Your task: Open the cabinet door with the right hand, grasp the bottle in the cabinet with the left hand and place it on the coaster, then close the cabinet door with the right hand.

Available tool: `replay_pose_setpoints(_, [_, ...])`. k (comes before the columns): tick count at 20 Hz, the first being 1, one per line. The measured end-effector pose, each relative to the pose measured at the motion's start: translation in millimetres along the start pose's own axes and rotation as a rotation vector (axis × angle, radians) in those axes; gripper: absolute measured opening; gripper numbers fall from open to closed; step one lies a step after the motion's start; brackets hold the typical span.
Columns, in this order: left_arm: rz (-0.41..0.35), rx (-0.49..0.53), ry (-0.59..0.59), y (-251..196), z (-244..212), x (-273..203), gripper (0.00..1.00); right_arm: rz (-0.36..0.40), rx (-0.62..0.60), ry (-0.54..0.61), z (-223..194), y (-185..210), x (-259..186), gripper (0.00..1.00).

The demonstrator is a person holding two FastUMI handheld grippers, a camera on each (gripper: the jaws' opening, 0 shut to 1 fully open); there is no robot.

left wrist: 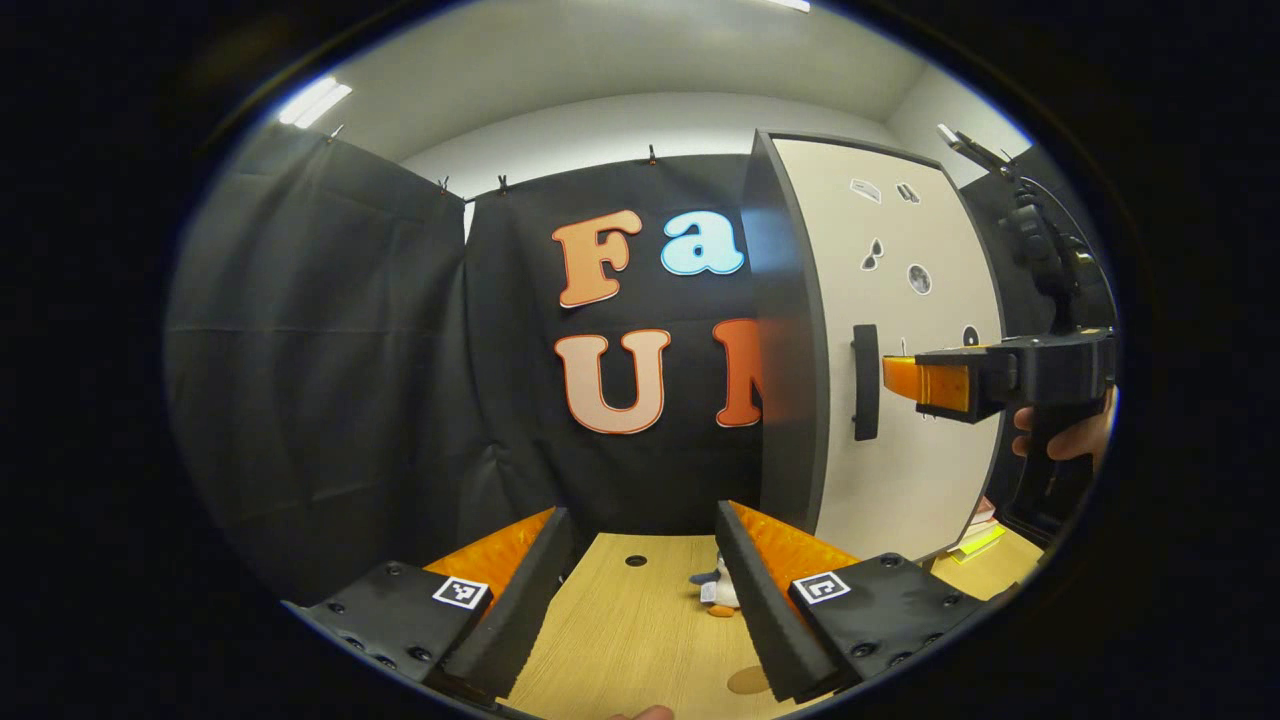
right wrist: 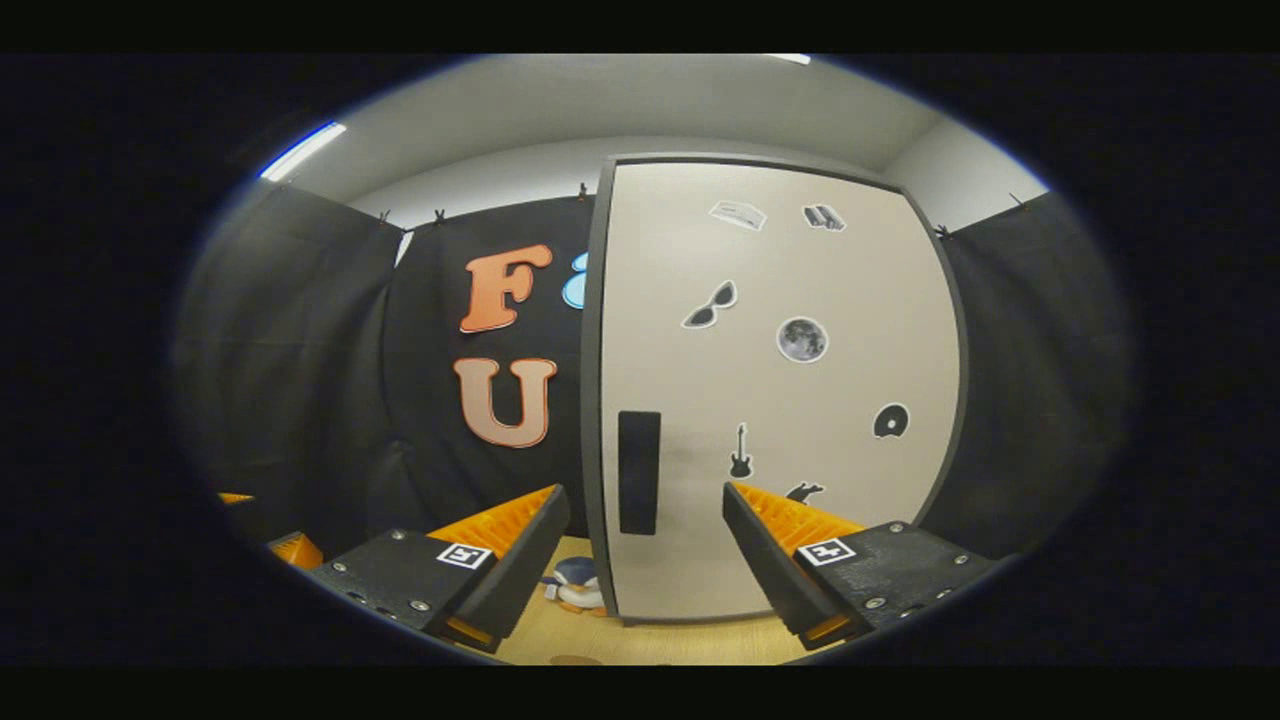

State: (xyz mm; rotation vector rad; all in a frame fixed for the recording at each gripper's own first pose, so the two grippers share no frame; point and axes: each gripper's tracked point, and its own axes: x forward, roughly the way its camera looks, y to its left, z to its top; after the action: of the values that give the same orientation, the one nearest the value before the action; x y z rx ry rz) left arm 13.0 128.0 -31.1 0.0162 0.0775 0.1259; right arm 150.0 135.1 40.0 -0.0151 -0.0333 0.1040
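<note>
Door shut, first step not yet done. Right hand-held gripper (right wrist: pixel 645 545) facing the cabinet door (right wrist: pixel 800 400) square on, fingers spread wide with nothing between them. Dark handle (right wrist: pixel 639 472) dead ahead, sitting right in the gap between the two fingers but beyond their tips, no contact yet. Handle upright, long axis vertical, set close to the door's left edge as the right gripper view has it. So a straight push forward should bring the fingers either side of that bar; fingers stand left and right of it, which suits a vertical bar nicely.

Over in the left gripper view, same right hand-held gripper (left wrist: pixel 895 378) coming in from the right, tip just beside the handle (left wrist: pixel 865 382), a hand (left wrist: pixel 1065 435) wrapped round its grip. Clearly the nearer of the two to the door.

Left hand-held gripper (left wrist: pixel 640 560) low over the bench (left wrist: pixel 620 640), fingers apart as well, empty, aimed past the cabinet's left side at the booth wall. Small penguin toy (left wrist: pixel 718 590) on the bench near the cabinet's foot, round coaster (left wrist: pixel 748 680) nearer the front edge. Bottle presumably behind that closed door, unseen.
</note>
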Motion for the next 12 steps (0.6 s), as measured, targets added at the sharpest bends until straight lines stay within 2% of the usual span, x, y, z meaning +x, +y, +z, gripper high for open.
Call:
replay_pose_setpoints(4, [0.014, -0.004, 0.005, 14.3, -4.8, 11.4, 0.95, -0.016, 0.002, 0.015, -5.1, 5.1, 31.9, 0.95])
replay_pose_setpoints(12, [0.030, 0.001, 0.000, 30.7, -10.7, 25.3, 0.95, -0.043, 0.001, 0.026, -14.7, 1.8, 68.0, 0.96])
